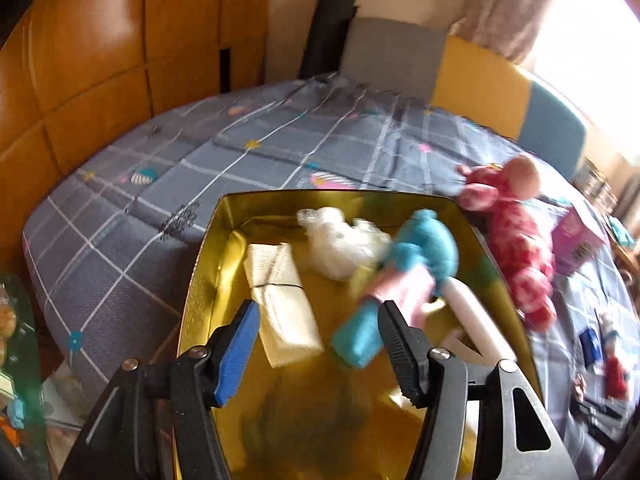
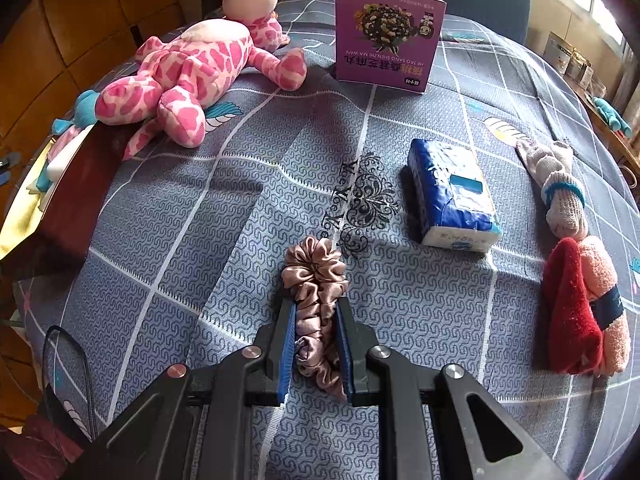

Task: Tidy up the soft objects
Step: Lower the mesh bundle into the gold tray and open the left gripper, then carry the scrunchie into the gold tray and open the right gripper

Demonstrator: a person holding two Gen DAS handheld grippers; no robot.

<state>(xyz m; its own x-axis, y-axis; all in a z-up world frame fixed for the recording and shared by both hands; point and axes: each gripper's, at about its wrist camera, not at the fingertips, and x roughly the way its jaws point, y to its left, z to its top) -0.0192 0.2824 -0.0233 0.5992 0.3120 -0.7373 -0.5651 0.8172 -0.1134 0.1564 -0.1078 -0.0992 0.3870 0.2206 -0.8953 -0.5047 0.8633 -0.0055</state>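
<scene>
A gold-lined box (image 1: 208, 264) sits on the checked bedspread. Inside lie a folded cream cloth (image 1: 280, 300), a crumpled white bag (image 1: 340, 240) and a teal-and-pink plush toy (image 1: 404, 276). My left gripper (image 1: 316, 320) hangs over the box, open, with nothing pressed between its pads; the plush's teal end lies just beyond its right finger (image 1: 400, 344). My right gripper (image 2: 316, 320) is shut on a dusty-pink satin scrunchie (image 2: 316, 280) lying on the bedspread. A pink spotted plush giraffe (image 2: 192, 76) leans on the box's rim (image 2: 68, 184).
On the bedspread lie a purple carton (image 2: 388, 36), a blue tissue pack (image 2: 452, 192), a rolled grey-white sock pair (image 2: 560, 188) and a red-and-salmon sock bundle (image 2: 584, 308). Wooden panels (image 1: 92, 64) stand at the left, a window (image 1: 592, 40) at the right.
</scene>
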